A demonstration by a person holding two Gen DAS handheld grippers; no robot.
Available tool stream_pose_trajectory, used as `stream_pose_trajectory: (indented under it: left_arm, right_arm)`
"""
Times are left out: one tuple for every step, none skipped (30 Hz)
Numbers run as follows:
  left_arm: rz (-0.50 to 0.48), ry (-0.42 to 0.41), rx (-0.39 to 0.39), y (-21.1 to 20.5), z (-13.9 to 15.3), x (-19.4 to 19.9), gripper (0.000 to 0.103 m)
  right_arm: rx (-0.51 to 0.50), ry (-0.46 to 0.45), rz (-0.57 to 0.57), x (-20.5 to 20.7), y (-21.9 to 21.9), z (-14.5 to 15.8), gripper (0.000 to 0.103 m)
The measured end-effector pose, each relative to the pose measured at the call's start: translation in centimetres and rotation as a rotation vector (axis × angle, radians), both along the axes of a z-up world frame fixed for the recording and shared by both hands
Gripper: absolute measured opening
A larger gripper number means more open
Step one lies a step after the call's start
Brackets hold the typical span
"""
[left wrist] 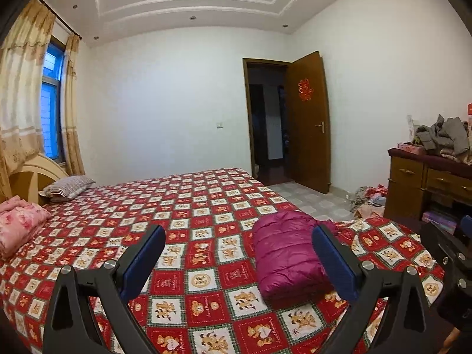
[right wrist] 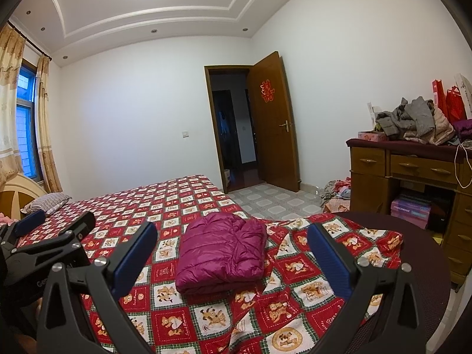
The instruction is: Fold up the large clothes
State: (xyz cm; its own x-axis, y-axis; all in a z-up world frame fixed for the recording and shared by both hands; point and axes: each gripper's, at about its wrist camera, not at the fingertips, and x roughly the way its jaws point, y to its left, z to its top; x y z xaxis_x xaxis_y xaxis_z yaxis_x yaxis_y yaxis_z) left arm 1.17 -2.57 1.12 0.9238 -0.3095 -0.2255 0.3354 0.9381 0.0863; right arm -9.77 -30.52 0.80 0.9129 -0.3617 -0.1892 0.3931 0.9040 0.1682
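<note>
A magenta puffer jacket [left wrist: 284, 253] lies folded into a compact rectangle on the red patterned bedspread [left wrist: 188, 206] near the bed's foot corner; it also shows in the right wrist view [right wrist: 221, 250]. My left gripper [left wrist: 239, 236] is open and empty, held above the bed with the jacket by its right finger. My right gripper [right wrist: 231, 231] is open and empty, with the jacket lying between and beyond its fingers. The left gripper also shows at the left edge of the right wrist view [right wrist: 56, 221].
A folded pink quilt [left wrist: 17, 224] and a striped pillow [left wrist: 69, 187] lie at the bed's head. A wooden dresser [right wrist: 413, 174] with a heap of clothes [right wrist: 413, 121] stands at right. More clothes [right wrist: 336, 191] lie on the tiled floor by the open door [right wrist: 274, 124].
</note>
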Motion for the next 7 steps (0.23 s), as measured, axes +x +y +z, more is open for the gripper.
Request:
stream_pose_trajectory:
  left_arm:
    - [-0.010, 0.009, -0.005, 0.04, -0.03, 0.08, 0.100]
    - [-0.016, 0.019, -0.010, 0.06, -0.07, 0.21, 0.100]
    - [-0.021, 0.025, -0.014, 0.07, -0.10, 0.30, 0.100]
    - [-0.020, 0.027, -0.015, 0.09, -0.13, 0.37, 0.100]
    - [-0.015, 0.025, -0.011, 0.05, -0.17, 0.42, 0.100]
    - [-0.011, 0.022, -0.008, 0.05, -0.19, 0.47, 0.100]
    - [-0.004, 0.019, -0.006, 0.05, -0.20, 0.50, 0.100]
  right_arm:
    - [0.001, 0.000, 0.000, 0.04, 0.03, -0.02, 0.103]
    - [0.002, 0.001, 0.002, -0.01, 0.00, -0.01, 0.103]
    - [0.001, 0.003, 0.004, 0.10, -0.01, -0.05, 0.103]
    - [0.000, 0.005, 0.004, 0.14, -0.05, -0.09, 0.103]
    - [-0.001, 0.008, 0.005, 0.21, -0.12, -0.12, 0.103]
    - [-0.002, 0.010, 0.006, 0.24, -0.16, -0.15, 0.103]
    - [-0.002, 0.012, 0.008, 0.35, -0.21, -0.18, 0.103]
